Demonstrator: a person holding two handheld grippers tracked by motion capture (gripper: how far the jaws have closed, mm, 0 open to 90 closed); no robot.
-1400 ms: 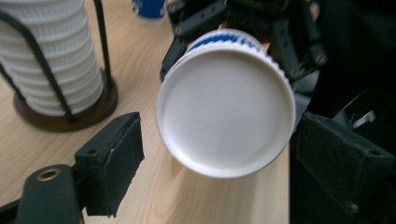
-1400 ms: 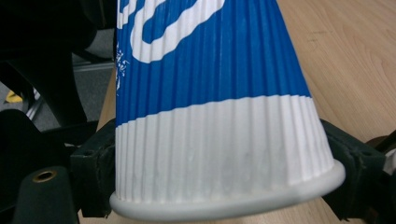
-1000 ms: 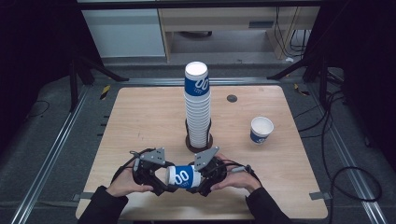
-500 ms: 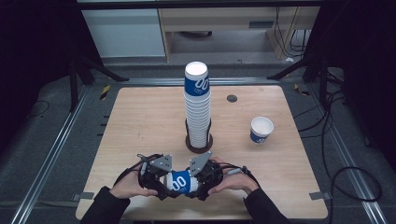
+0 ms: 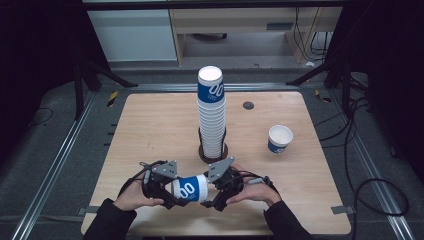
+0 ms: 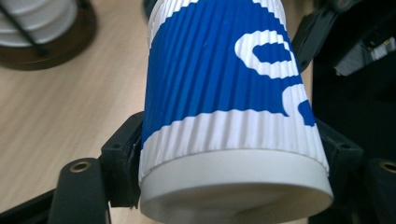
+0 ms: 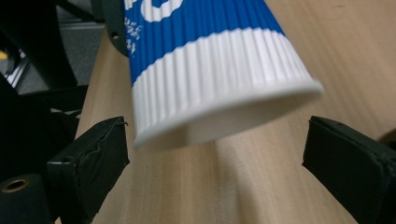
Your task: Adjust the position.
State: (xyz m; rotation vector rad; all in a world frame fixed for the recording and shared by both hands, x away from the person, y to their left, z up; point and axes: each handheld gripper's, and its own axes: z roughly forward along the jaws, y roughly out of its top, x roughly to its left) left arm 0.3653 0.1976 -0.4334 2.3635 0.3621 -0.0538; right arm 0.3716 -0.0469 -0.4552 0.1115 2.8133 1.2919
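Note:
A blue and white ribbed paper cup [image 5: 192,188] lies on its side in the air just above the table's front edge, between my two grippers. My left gripper [image 5: 175,192] has just closed and is shut on the cup's wide rim end [image 6: 224,93], its pads [image 6: 122,158] pressing both sides. The jaws of my right gripper [image 5: 213,193] have just opened. In the right gripper view its pads [image 7: 93,151] stand apart from the cup's narrow base end [image 7: 210,56], which hangs between them untouched.
A tall stack of the same cups [image 5: 211,112] stands in a dark round holder [image 5: 202,154] at the table's middle. A single upright cup [image 5: 279,139] sits to the right, and a small dark disc [image 5: 248,105] lies behind it. Metal rails run along both table sides.
The left jaws closed onto the cup's rim end. The right jaws, which held the base end, have spread wide off it. Both hands stayed near the front edge.

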